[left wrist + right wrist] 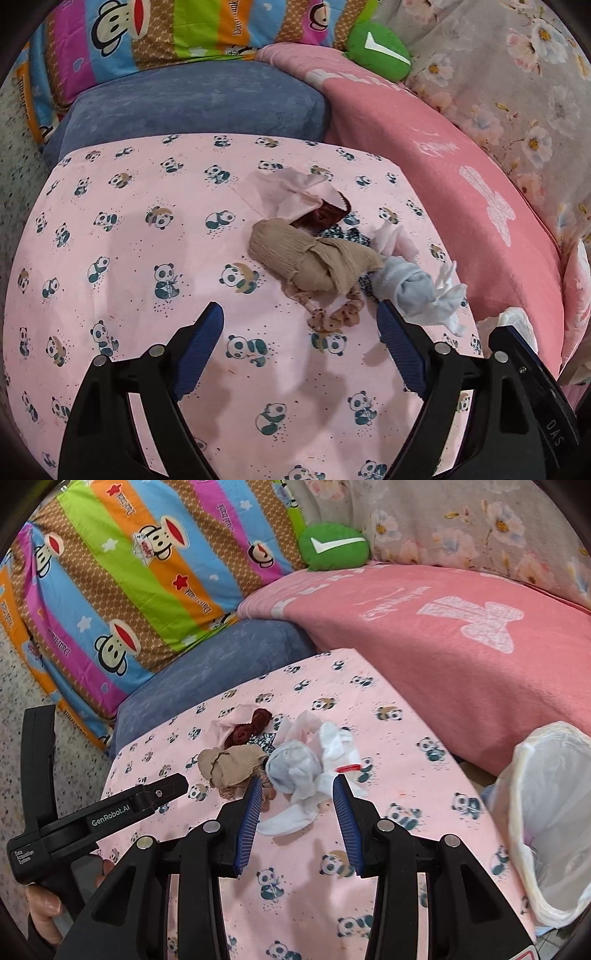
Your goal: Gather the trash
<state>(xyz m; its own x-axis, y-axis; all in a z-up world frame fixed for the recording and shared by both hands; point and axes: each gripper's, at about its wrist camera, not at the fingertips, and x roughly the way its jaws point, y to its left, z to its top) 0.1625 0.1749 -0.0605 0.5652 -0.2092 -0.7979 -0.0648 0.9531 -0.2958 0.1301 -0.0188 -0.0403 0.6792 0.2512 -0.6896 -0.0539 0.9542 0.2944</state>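
Pink panda-print cloth (110,258) is covering the surface under the left gripper (300,321) in the left wrist view. Its blue-padded jaws are standing wide apart with nothing between them, hovering over bare cloth. Just ahead of the gripper, a tan ribbed stocking wad (314,254) is lying in the trash pile. A pale pink fabric scrap (288,194) and a dark red crumpled piece (325,216) are sitting farther ahead, touching it. A grey-white sock bundle (406,291) is resting against the right finger's tip. A brown spotted scrunchie (336,314) is lying between the fingertips and the wad.

Right wrist view: the right gripper (297,788) is pointing at the same pile, jaws partly spread, gripping nothing. The sock bundle (295,771) is lying just ahead, between the fingertips, and white crumpled tissue (288,821) is lying between the jaws. Whether the pads are touching either, I cannot tell. The stocking wad (232,764) is sitting ahead and left of the left finger. A white plastic-lined trash bin (550,812) is standing open to the gripper's right. The left gripper's black body (110,812) is reaching in from the left, a person's hand (44,904) holding it.
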